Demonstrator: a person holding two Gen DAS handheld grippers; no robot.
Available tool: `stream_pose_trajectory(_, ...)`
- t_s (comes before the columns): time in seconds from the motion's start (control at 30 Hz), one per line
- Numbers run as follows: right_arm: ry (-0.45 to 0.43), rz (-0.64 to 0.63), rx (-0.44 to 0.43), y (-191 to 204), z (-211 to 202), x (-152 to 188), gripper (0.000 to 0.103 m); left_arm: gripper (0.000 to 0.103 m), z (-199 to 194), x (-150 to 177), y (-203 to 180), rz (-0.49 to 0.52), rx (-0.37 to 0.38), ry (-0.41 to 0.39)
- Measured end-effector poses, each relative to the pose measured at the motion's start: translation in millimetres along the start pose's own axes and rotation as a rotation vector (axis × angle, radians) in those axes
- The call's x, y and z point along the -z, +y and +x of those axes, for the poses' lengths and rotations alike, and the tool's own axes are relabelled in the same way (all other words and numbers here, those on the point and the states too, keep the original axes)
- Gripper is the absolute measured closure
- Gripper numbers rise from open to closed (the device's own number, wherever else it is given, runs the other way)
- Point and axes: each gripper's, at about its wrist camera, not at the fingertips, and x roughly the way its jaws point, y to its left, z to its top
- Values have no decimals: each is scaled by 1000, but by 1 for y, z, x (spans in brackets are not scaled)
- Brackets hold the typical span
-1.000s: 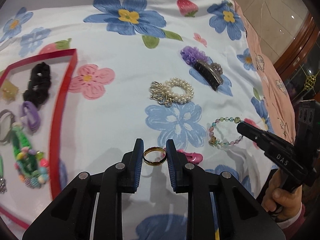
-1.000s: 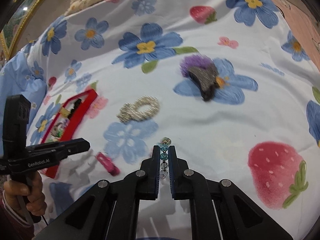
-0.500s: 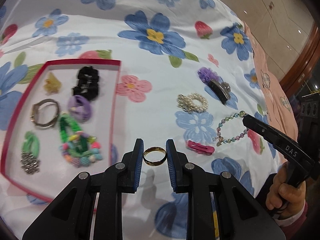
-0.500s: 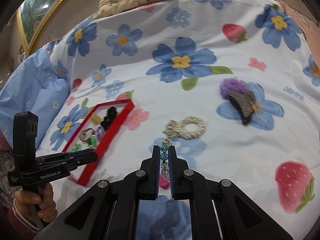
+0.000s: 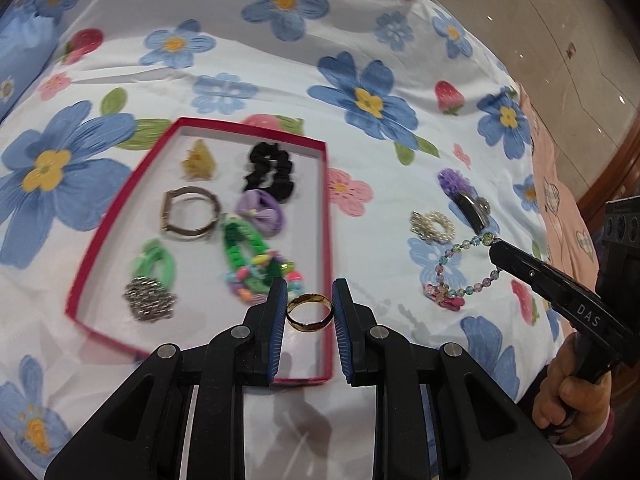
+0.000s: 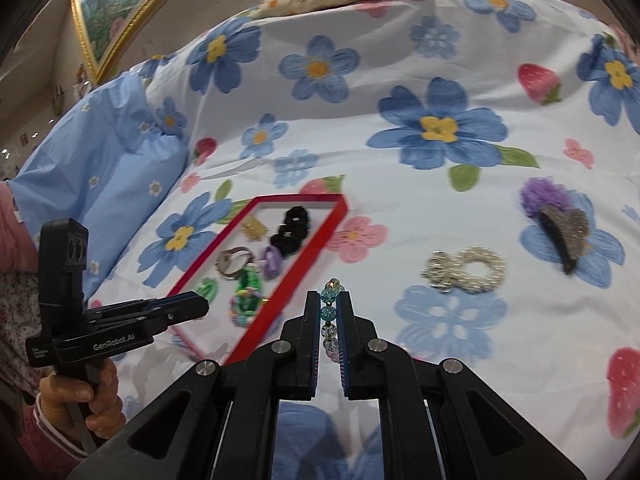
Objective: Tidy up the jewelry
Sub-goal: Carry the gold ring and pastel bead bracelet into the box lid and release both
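We hold a shiny gold ring [image 5: 309, 313] between the jaws of our left gripper [image 5: 309, 306]. The jaws are closed just enough to pinch the ring on both sides. The ring hangs over the near right corner of the flat red tray [image 5: 326, 208].

Our right gripper [image 6: 330, 306] has a string of glassy blue, clear and pink beads [image 6: 330, 316] squeezed tight between its jaws, which are almost closed. In the left camera, the bead bracelet [image 5: 466, 268] hangs down in a loop from the tip of that gripper, above the bed.

Inside the tray lie a black scrunchie [image 5: 269, 170], a small yellow clip [image 5: 198, 164], a thin brown bangle [image 5: 190, 212], a purple bow [image 5: 260, 212], a bright green chain with colourful beads [image 5: 250, 258], and a green hair tie with a silver piece [image 5: 152, 284].

The tray sits on a white bedsheet with big blue flowers and red strawberries [image 5: 360, 40]. To the right of the tray, on the sheet, lie a white pearl band with a silver bow [image 5: 432, 226], a dark hair claw with a purple puff [image 5: 464, 196], and a small pink clip [image 5: 446, 300].
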Motion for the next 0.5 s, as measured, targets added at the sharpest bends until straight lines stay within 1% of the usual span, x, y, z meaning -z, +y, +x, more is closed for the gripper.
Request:
stream_pose_trajectory(0.23,18,-28,-56,28,14,-3,95,82,-13,3,26,-40,-33,-19)
stream_pose_trajectory(0.5,42,-65,-126,62,33,-5,95,82,-18,6,48,-70,-59,-25)
